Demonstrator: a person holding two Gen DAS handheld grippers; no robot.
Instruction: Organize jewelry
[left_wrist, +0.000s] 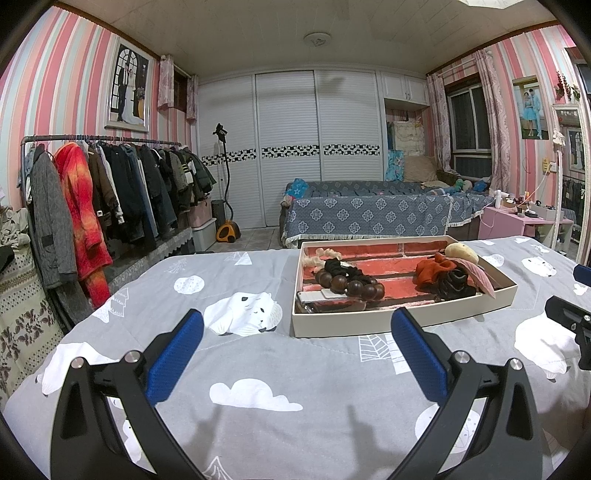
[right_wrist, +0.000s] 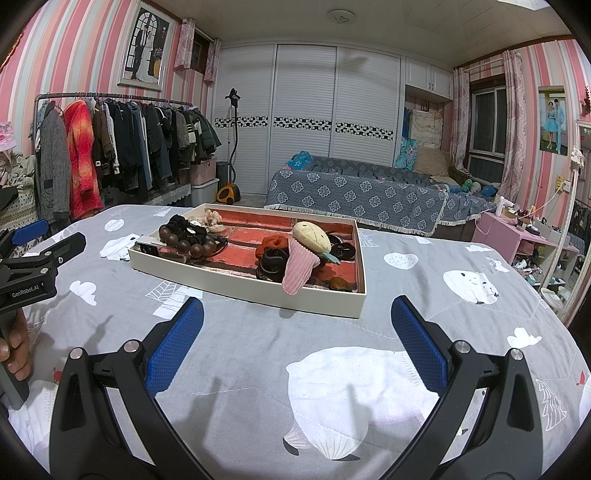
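A shallow cream tray (left_wrist: 406, 320) (right_wrist: 240, 288) with a red lining lies on the grey printed bedspread. It holds a brown wooden bead bracelet (left_wrist: 351, 286) (right_wrist: 188, 242), black scrunchies (left_wrist: 341, 268) (right_wrist: 184, 224), an orange scrunchie (left_wrist: 430, 271) (right_wrist: 273, 244), a black claw clip (right_wrist: 271, 267), a pink and cream plush hair clip (right_wrist: 304, 254) and a cream scrunchie (left_wrist: 321, 254). My left gripper (left_wrist: 297, 326) is open and empty, short of the tray's near left corner. My right gripper (right_wrist: 297, 314) is open and empty, just in front of the tray's near wall.
The bedspread (left_wrist: 280, 369) fills the foreground. A clothes rack (left_wrist: 110, 184) stands at the left, a sofa with a blue cover (left_wrist: 369, 214) behind, a pink side table (left_wrist: 517, 221) at the right. The other gripper shows at each view's edge (left_wrist: 569, 317) (right_wrist: 33, 266).
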